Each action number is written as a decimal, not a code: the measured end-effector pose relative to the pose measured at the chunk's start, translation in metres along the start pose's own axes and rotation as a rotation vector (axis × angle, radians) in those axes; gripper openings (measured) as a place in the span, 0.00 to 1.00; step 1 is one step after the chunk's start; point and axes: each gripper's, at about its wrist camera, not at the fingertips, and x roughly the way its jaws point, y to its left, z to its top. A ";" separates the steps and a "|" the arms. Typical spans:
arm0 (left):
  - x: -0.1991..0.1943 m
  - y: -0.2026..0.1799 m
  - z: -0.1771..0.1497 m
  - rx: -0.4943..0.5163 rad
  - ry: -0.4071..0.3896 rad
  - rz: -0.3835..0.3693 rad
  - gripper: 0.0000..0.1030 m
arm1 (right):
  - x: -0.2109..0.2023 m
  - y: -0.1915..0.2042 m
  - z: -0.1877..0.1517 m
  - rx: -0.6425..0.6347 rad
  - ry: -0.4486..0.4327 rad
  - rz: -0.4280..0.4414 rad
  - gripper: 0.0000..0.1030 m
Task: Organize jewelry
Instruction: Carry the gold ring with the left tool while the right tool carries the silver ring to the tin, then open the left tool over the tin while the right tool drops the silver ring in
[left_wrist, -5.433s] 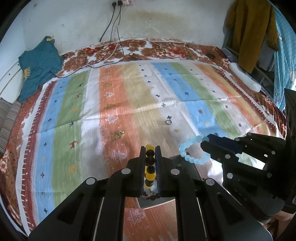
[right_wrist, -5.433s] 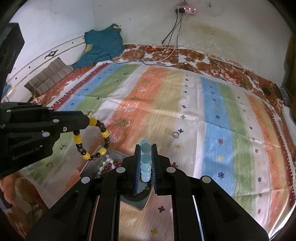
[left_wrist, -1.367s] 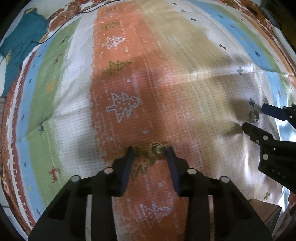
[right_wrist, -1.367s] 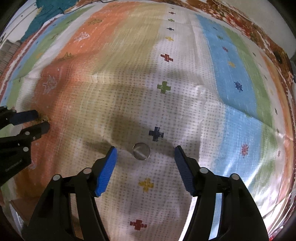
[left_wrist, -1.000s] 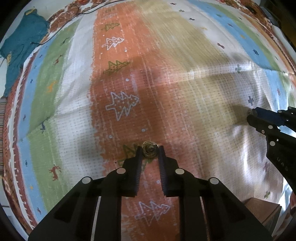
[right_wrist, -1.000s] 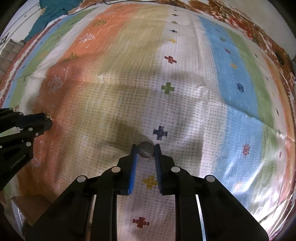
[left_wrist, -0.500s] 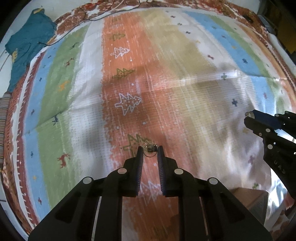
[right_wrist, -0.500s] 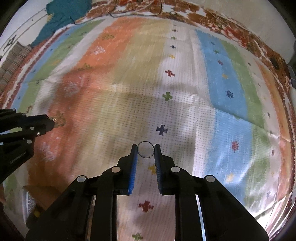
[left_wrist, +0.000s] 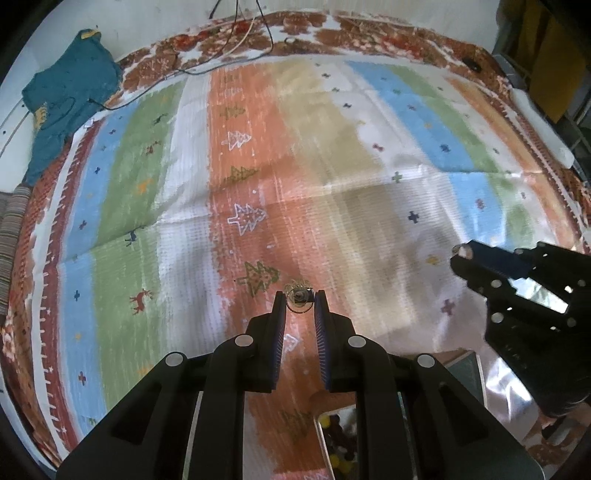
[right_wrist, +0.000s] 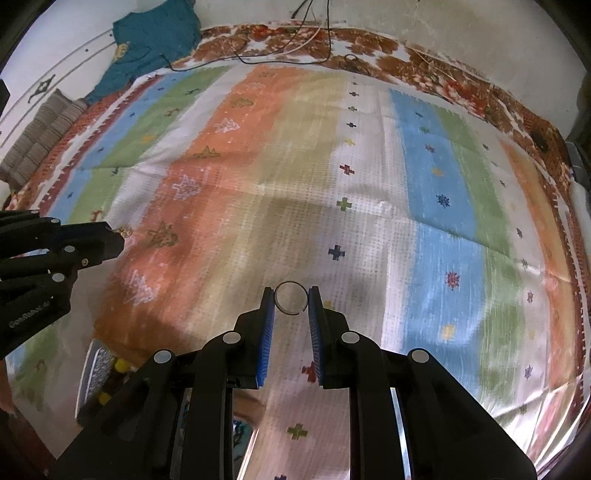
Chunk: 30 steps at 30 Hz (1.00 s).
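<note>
A home bedroom: a bed under a striped, tree-patterned cotton bedspread (left_wrist: 332, 155), a teal garment (left_wrist: 66, 96) against the whitewashed wall (right_wrist: 461, 40).

Left gripper (left_wrist: 299, 300): a small ornate ring (left_wrist: 298, 295) is pinched between the pads, raised over the striped cloth (left_wrist: 184, 206).
Right gripper (right_wrist: 291, 298): a thin ring (right_wrist: 291, 297) is held between the pads; in the left wrist view this gripper is seen at 3 o'clock.
Tray (left_wrist: 334, 435): lies on the cloth at 6 o'clock, beneath the left gripper, beads (left_wrist: 338, 430) inside.
Garment (left_wrist: 66, 96): lies at 10 o'clock, at the cloth's far edge.
Cables (left_wrist: 236, 44): are trailed at 12 o'clock over the far border.
</note>
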 end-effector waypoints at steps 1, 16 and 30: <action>-0.005 -0.002 -0.002 0.002 -0.010 -0.007 0.15 | -0.003 0.001 -0.002 -0.001 -0.004 0.003 0.19; -0.033 -0.010 -0.026 0.023 -0.060 -0.029 0.15 | -0.050 0.015 -0.021 -0.030 -0.109 0.024 0.19; -0.056 -0.020 -0.051 0.040 -0.101 -0.053 0.15 | -0.072 0.024 -0.044 -0.056 -0.128 0.050 0.19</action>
